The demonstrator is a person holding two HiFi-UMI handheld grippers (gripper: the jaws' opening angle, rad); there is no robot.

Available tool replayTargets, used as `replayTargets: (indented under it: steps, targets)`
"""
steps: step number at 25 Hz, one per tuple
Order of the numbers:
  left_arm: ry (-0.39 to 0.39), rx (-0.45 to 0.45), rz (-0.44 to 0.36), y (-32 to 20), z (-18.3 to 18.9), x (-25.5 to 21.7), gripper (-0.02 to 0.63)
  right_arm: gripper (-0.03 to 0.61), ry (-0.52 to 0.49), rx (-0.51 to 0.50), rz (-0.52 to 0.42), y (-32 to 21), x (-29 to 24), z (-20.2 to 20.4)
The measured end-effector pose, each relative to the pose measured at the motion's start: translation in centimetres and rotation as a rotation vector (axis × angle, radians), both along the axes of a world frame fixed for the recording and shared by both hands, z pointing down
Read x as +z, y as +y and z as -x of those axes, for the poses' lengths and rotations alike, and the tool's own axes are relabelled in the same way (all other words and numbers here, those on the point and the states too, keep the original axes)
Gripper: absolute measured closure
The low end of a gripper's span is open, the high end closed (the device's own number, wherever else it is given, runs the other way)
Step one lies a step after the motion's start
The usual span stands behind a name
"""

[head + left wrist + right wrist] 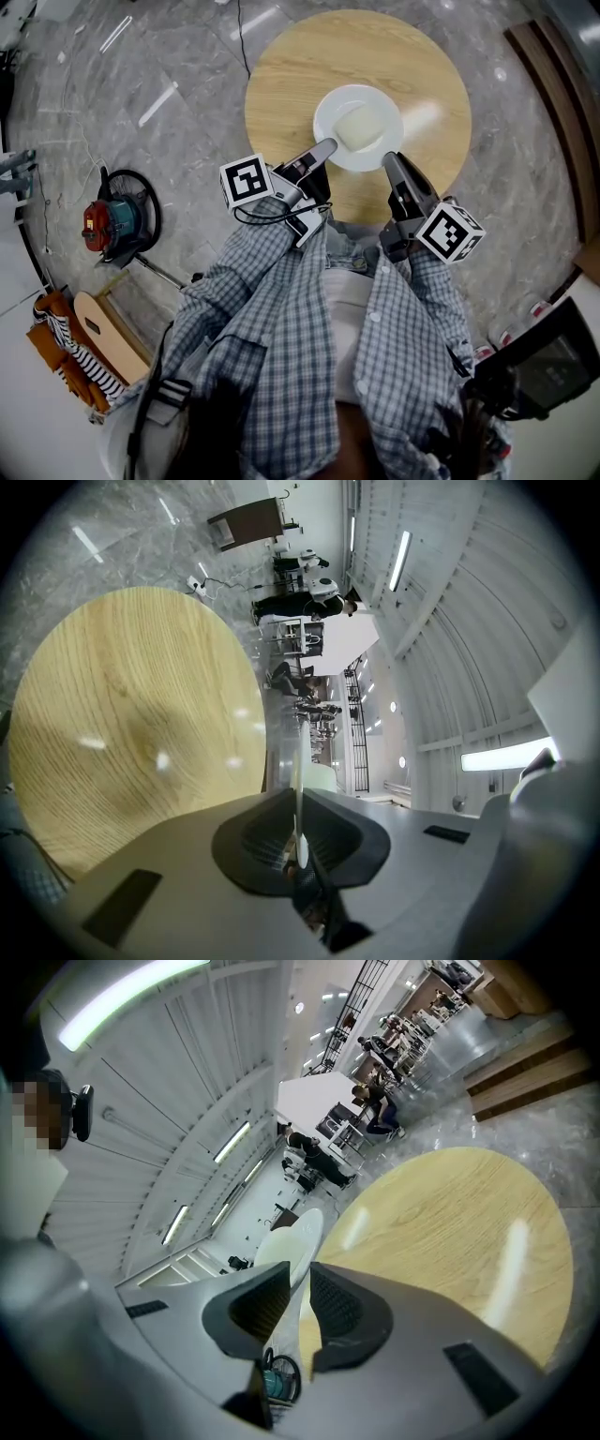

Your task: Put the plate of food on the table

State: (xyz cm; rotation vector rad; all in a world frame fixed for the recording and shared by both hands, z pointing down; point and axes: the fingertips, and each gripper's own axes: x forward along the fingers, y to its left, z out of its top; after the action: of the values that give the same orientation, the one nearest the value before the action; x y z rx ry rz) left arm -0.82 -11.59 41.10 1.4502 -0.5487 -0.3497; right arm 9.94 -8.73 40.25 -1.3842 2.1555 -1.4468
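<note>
A white plate [358, 127] with a pale block of food [364, 125] on it is over the near half of the round wooden table [281, 75]; whether it rests on the top I cannot tell. My left gripper [325, 146] is shut on the plate's near-left rim. My right gripper [389, 159] is shut on its near-right rim. In the left gripper view the plate [298, 752] shows edge-on, pinched between the jaws of the gripper [298, 799], with the table [131, 714] beside it. In the right gripper view the plate [292, 1237] runs between the jaws of the gripper [300, 1283] above the table [450, 1232].
On the marble floor to the left lie a red and teal power tool [112, 220] with a coiled cable, a wooden board [103, 333] and striped cloth [66, 361]. A dark wooden bench [553, 84] stands at the right. A black device [553, 361] sits at the lower right.
</note>
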Motion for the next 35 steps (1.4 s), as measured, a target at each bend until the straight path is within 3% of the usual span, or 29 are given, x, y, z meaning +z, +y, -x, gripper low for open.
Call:
replayTargets:
  steps: [19,35]
  targets:
    - [-0.062,0.030,0.055,-0.9,-2.7,5.2,0.595,0.506,0.022,-0.020,0.102,-0.8,5.3,-2.6]
    - [-0.131,0.077,0.108,-1.3,-2.9,9.9,0.595,0.506,0.037,-0.022,0.186,-1.1,9.6,-2.9]
